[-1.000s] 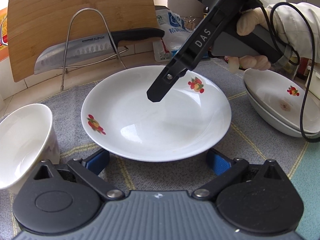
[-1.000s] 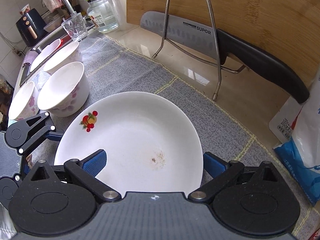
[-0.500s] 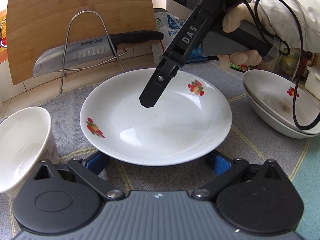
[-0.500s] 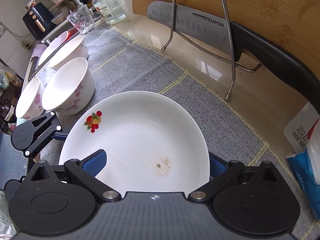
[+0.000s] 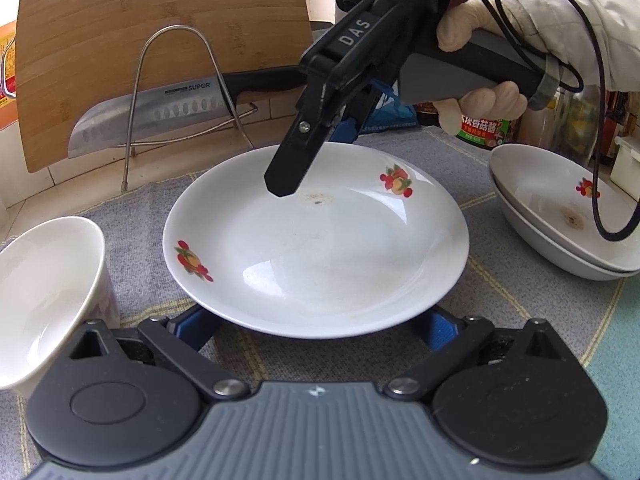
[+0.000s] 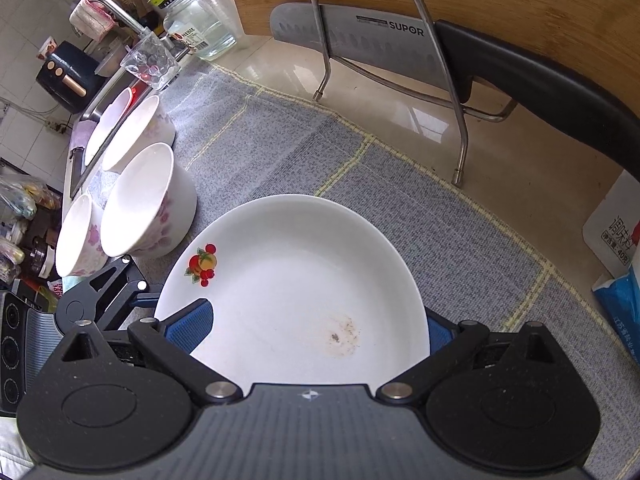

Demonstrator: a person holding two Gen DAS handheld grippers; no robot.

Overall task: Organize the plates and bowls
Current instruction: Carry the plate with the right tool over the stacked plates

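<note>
A white plate (image 5: 316, 248) with red fruit motifs and a brown stain lies on the grey mat (image 5: 132, 216). My left gripper (image 5: 316, 326) sits low at its near rim. Its blue pads (image 5: 192, 326) stand wide on either side, partly under the rim, and the jaws are closing a little without pressing on it. My right gripper (image 5: 316, 156), held by a gloved hand (image 5: 472, 36), hangs open over the far side. In the right wrist view the plate (image 6: 296, 280) fills the gap of the right gripper (image 6: 312, 328), one pad (image 6: 188, 324) above it.
Two stacked plates (image 5: 560, 216) sit at the right, a white bowl (image 5: 44, 292) at the left. Three flowered bowls (image 6: 148, 200) stand beside the plate toward the sink. Behind are a knife (image 5: 160, 112) on a wire rack (image 5: 176, 92), a cutting board (image 5: 160, 20), a sauce jar (image 5: 484, 128) and a drinking glass (image 6: 150, 60).
The right gripper has shifted sideways and tilted over the plate's far side, uncovering the brown stain. The left gripper and the plate have stayed where they were.
</note>
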